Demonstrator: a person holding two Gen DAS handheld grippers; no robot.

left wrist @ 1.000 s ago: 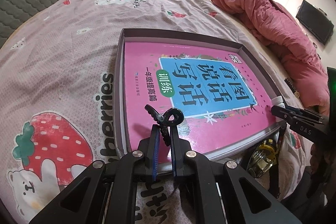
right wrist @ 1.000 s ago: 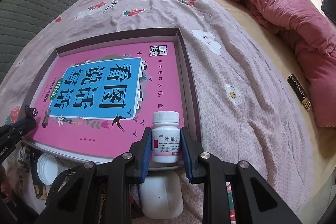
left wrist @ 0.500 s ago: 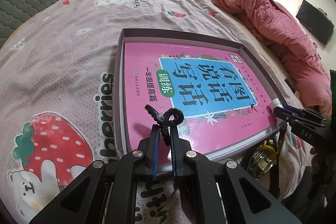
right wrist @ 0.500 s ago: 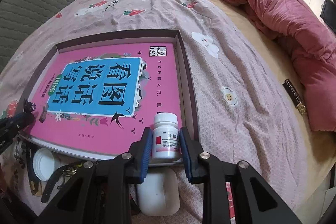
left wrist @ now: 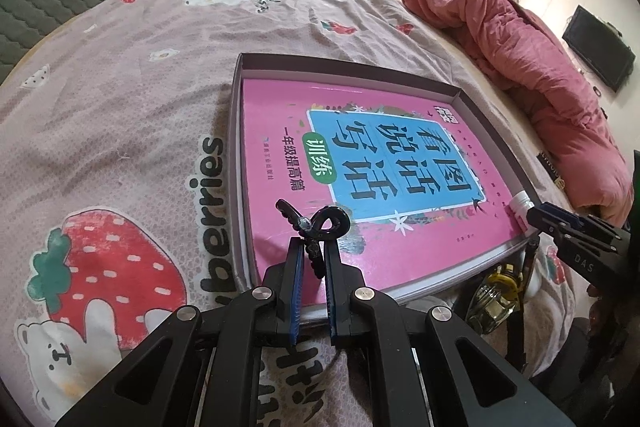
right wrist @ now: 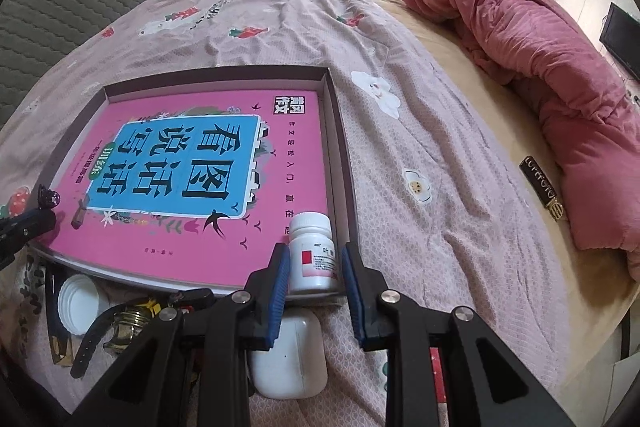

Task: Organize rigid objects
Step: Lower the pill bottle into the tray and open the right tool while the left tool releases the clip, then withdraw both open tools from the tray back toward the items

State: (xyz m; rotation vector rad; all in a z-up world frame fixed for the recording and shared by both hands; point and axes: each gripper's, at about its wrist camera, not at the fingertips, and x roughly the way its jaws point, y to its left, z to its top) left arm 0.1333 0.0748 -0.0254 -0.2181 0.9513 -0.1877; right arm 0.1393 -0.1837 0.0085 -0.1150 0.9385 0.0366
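Pink book [right wrist: 192, 163] fills the shallow box [right wrist: 340, 147]; pill bottle [right wrist: 314, 253] stands on it.

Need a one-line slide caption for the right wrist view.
Right gripper holds a white pill bottle over the pink book in the tray.

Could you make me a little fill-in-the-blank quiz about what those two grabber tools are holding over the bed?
1. The left gripper is shut on a black ____.
2. The right gripper holds a white pill ____.
3. The pink book lies inside a shallow ____.
4. The white earbud case lies on the ____, outside the box.

Missing words: hair clip; bottle; box; bed
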